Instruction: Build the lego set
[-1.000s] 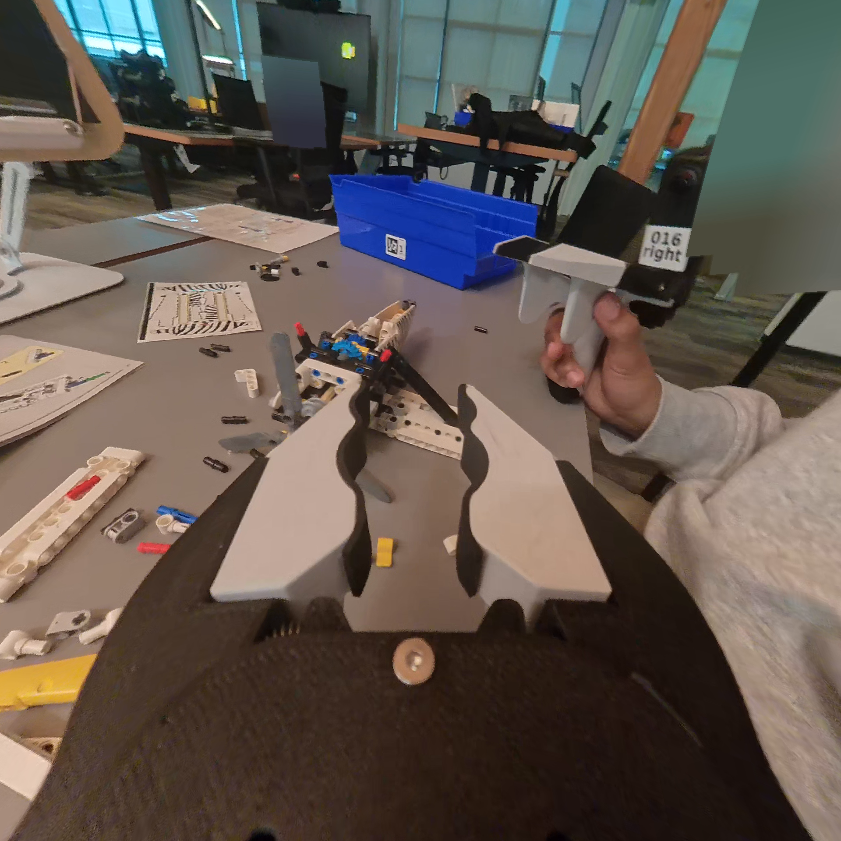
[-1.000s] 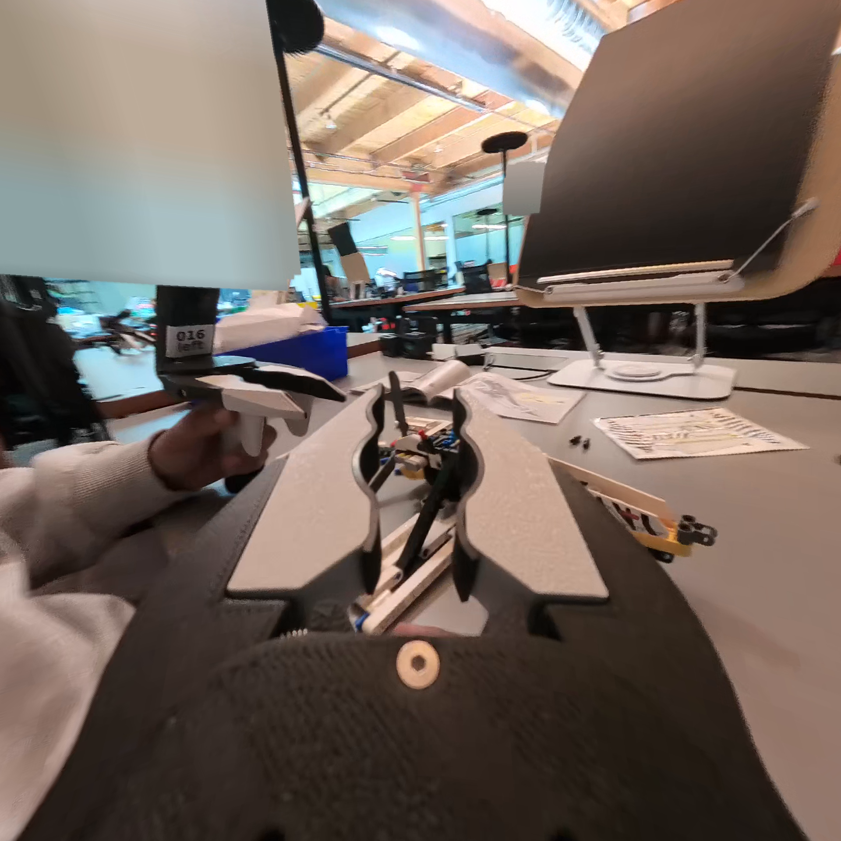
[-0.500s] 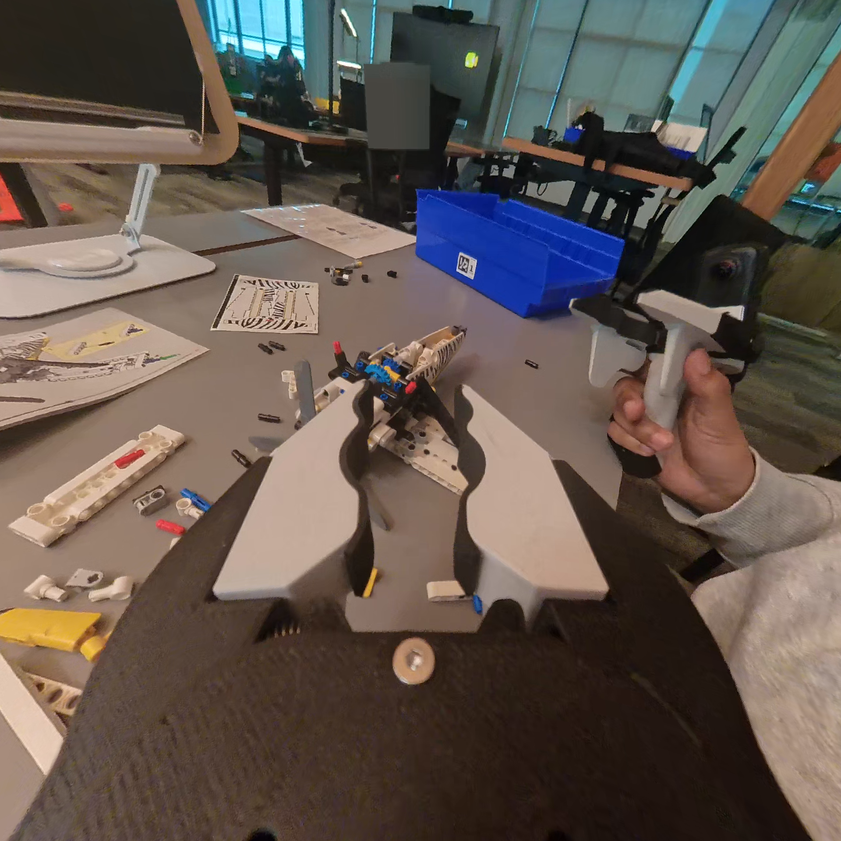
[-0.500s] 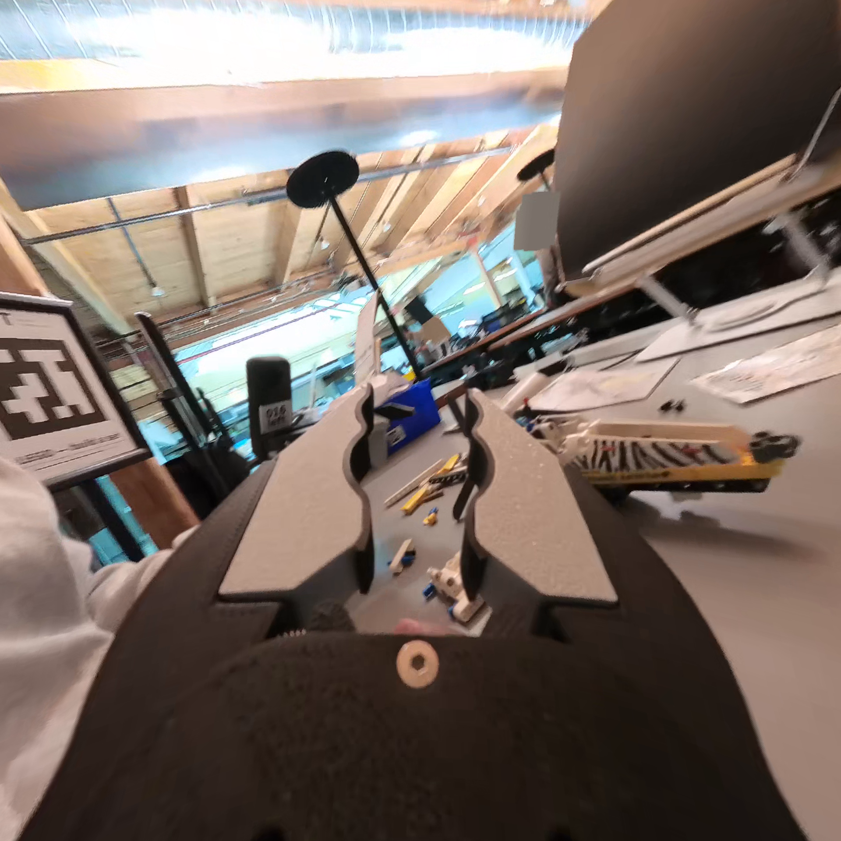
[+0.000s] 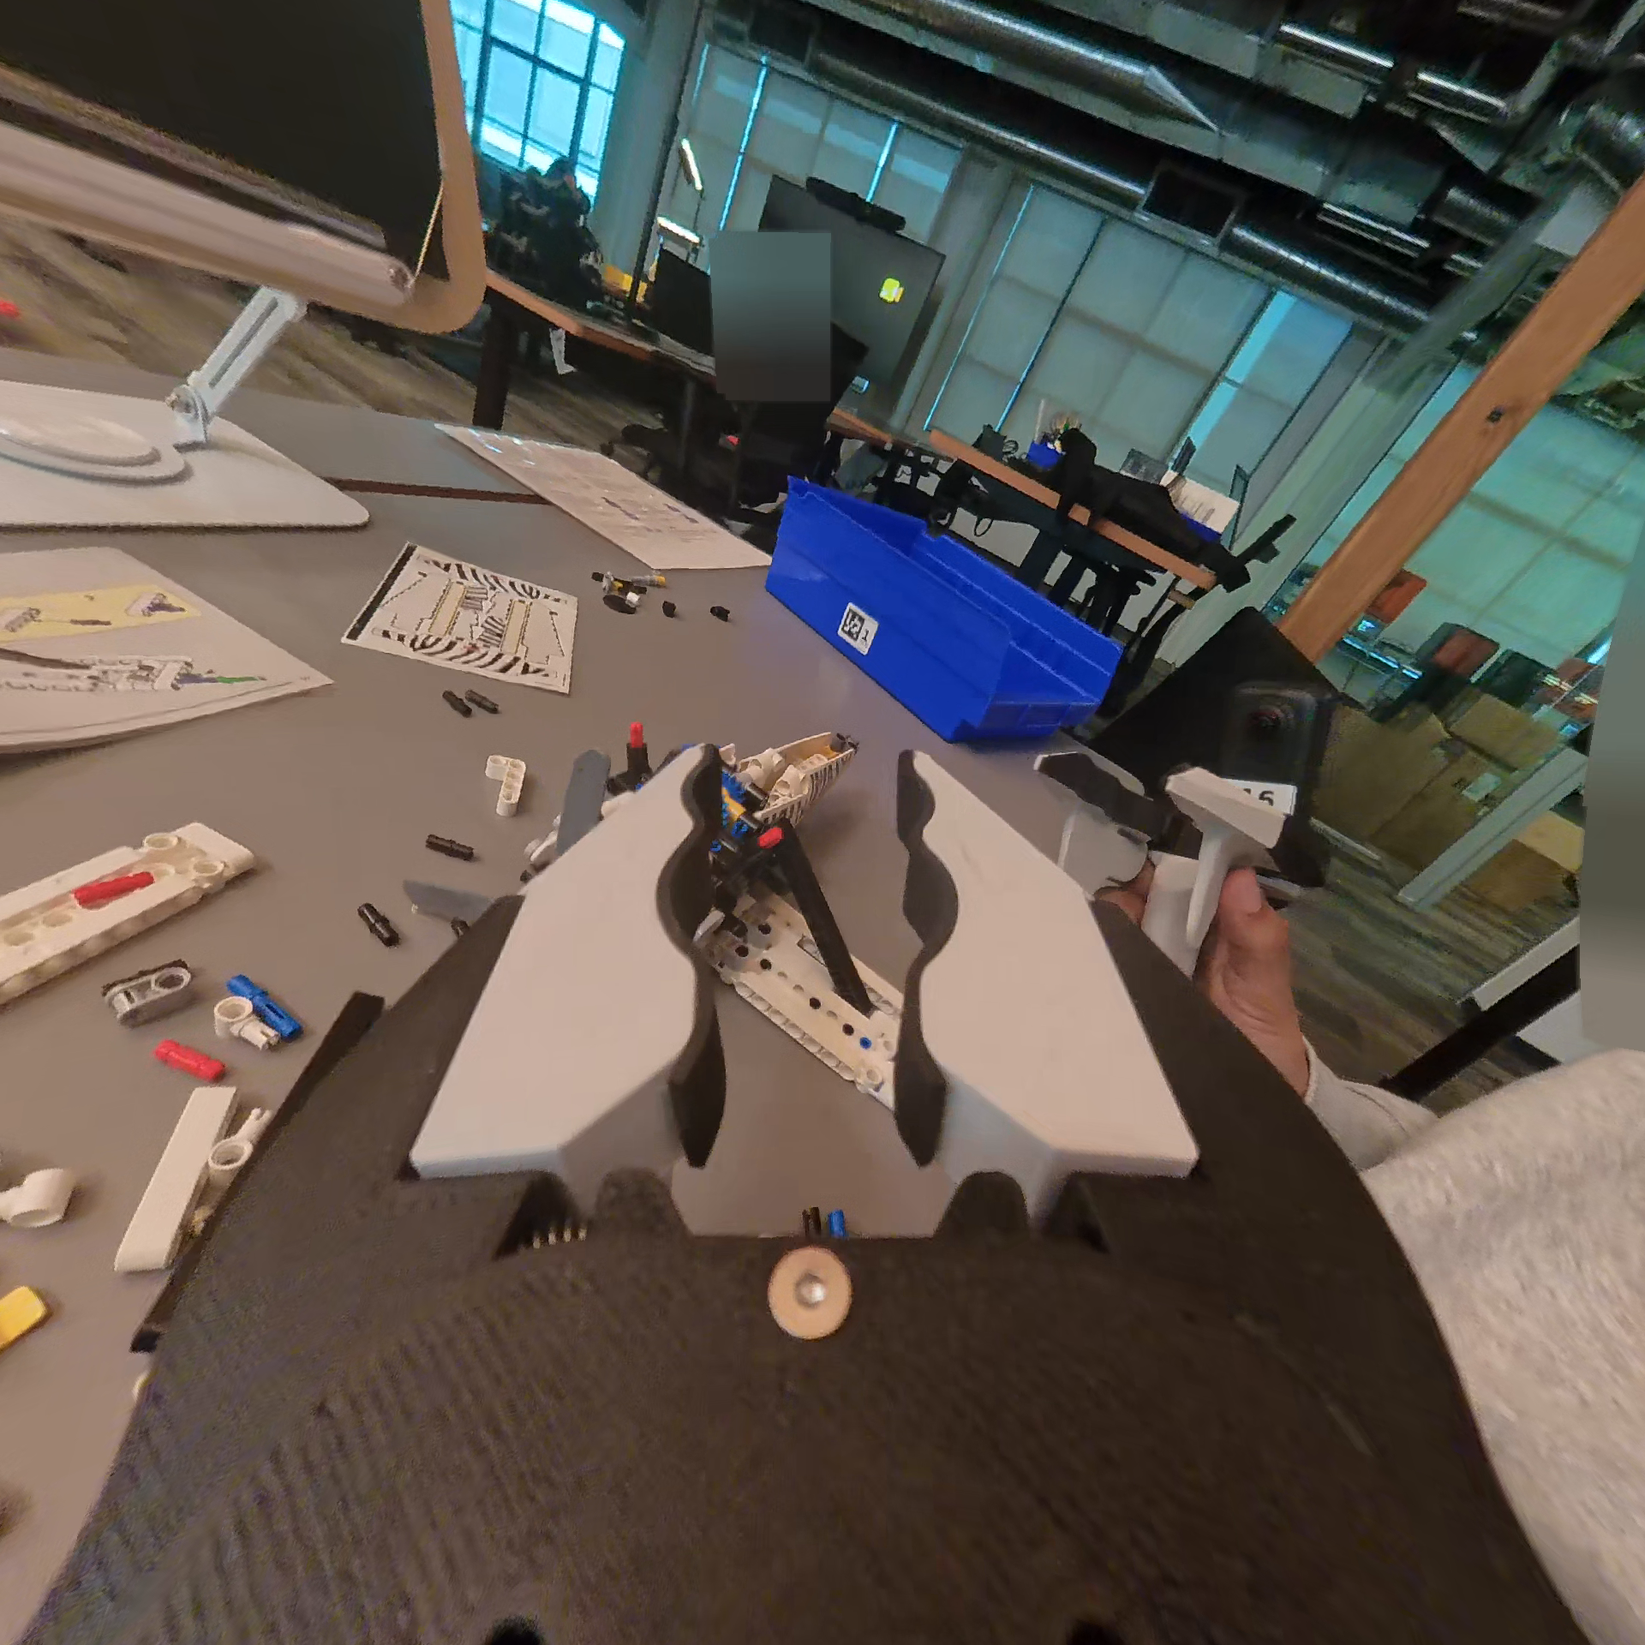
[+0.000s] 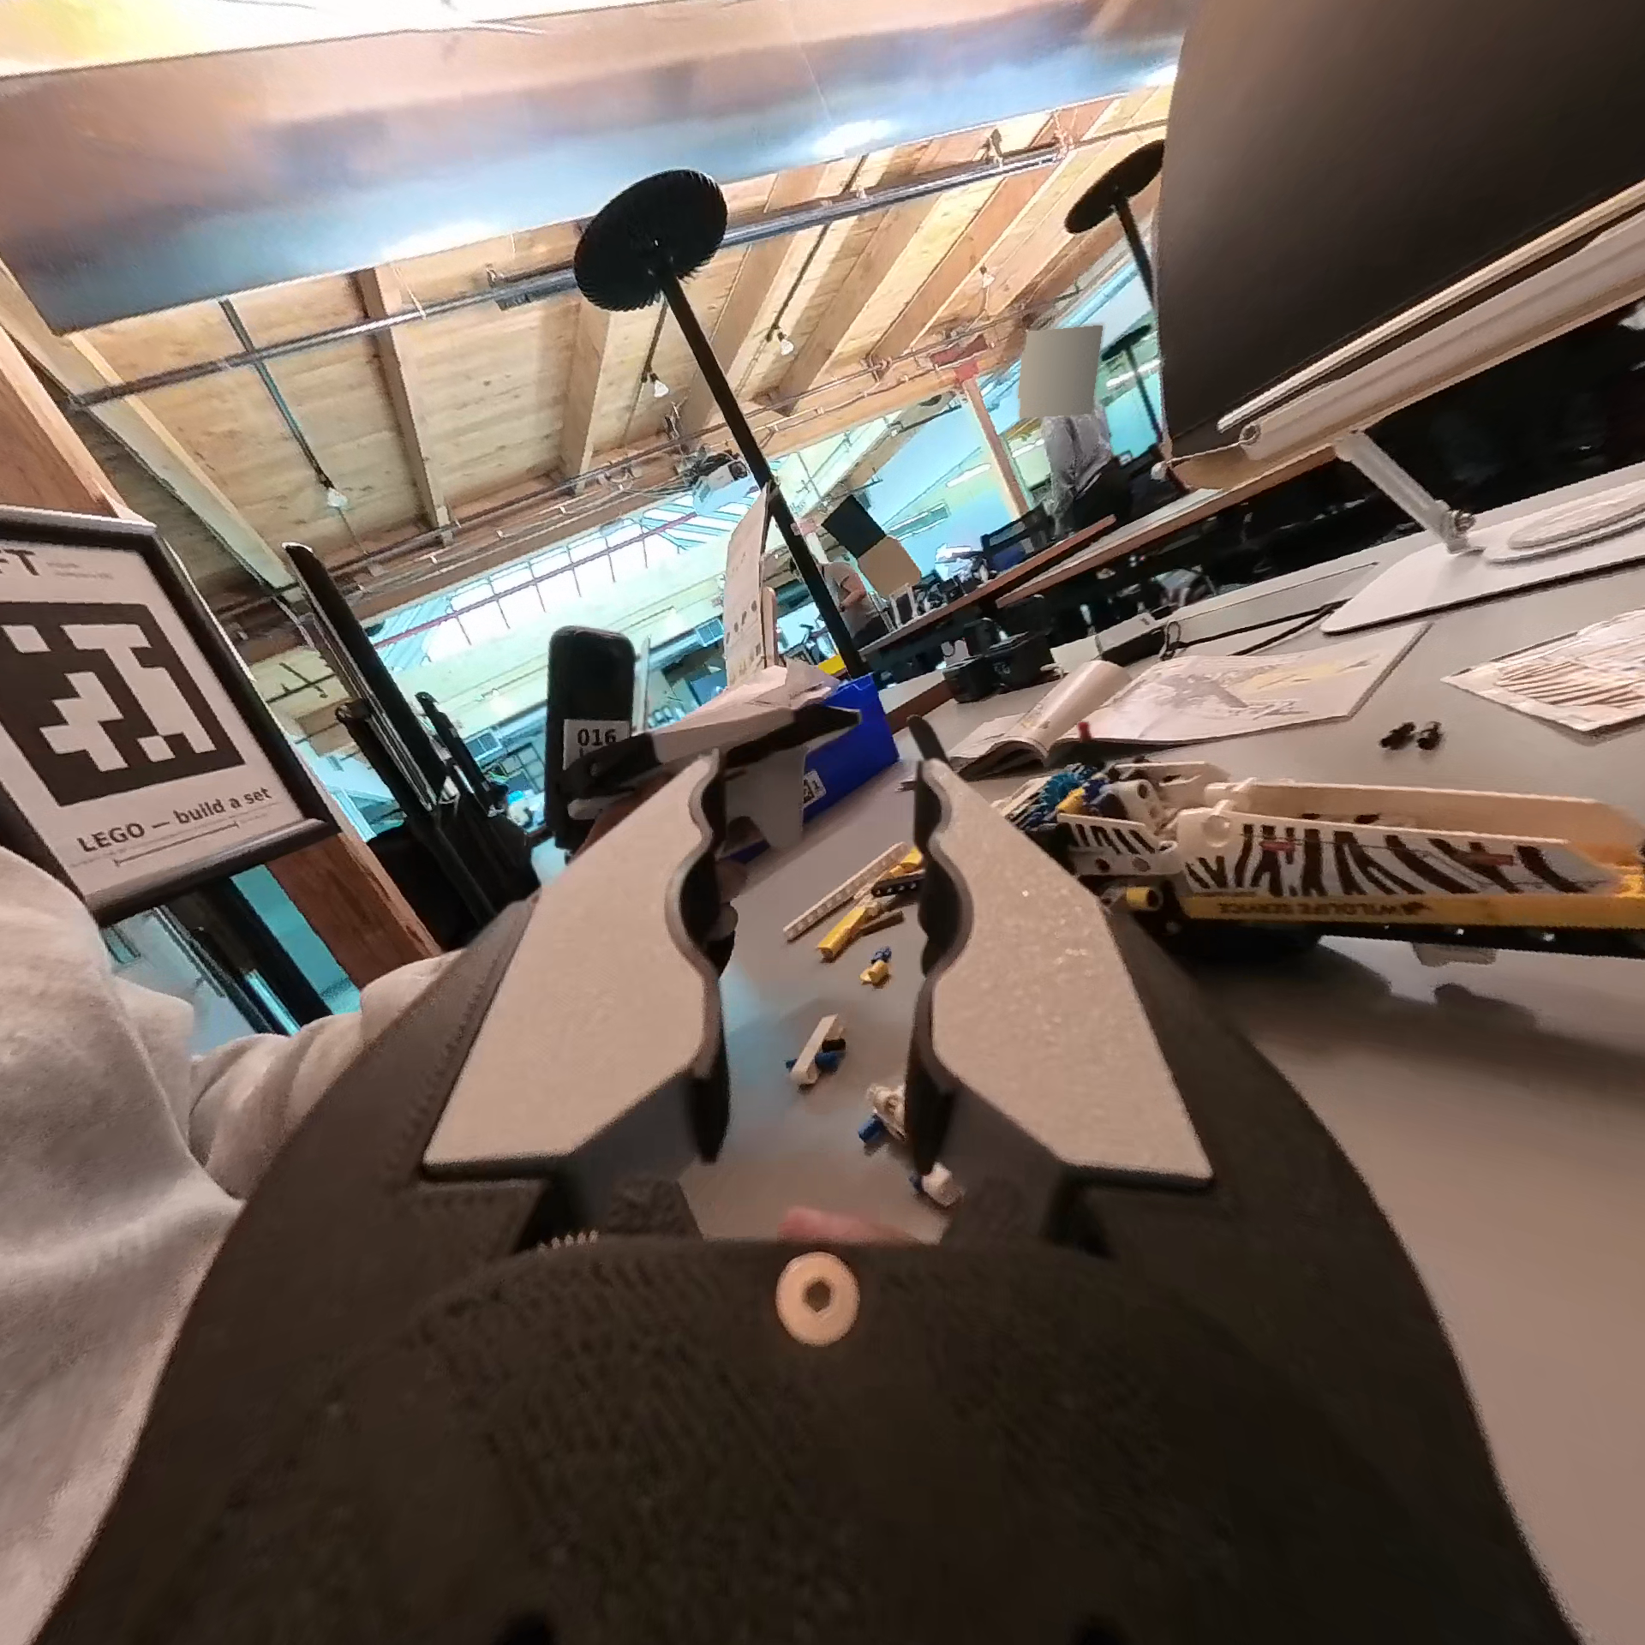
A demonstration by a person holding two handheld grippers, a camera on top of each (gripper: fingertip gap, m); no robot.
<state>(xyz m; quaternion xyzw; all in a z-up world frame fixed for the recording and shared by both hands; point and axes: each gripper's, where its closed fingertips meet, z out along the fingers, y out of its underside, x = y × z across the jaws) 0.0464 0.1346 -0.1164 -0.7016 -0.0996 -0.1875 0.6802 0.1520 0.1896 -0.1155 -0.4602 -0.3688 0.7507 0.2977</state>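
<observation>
Lego set: partly built; white, black and blue sub-assembly (image 5: pixel 783 899) lies on the grey table (image 5: pixel 801 659), much still loose.
Left wrist view: left gripper (image 5: pixel 801 926) hovers over that sub-assembly, jaws apart, holding nothing; it is seen between the fingers.
Loose parts: white beam with red pin (image 5: pixel 107 899), black pins (image 5: pixel 449 846), small blue connector (image 5: pixel 263 997) scattered at left.
Paper: sticker sheet (image 5: pixel 467 619) unused beyond.
Right wrist view: right gripper (image 6: pixel 814 899) raised, jaws apart, empty.
Bigger section: zebra-striped, yellow-edged body (image 6: pixel 1335 863) just right of its fingers.
Progress: roughly midway, I'd judge; joining and stickers remain.
</observation>
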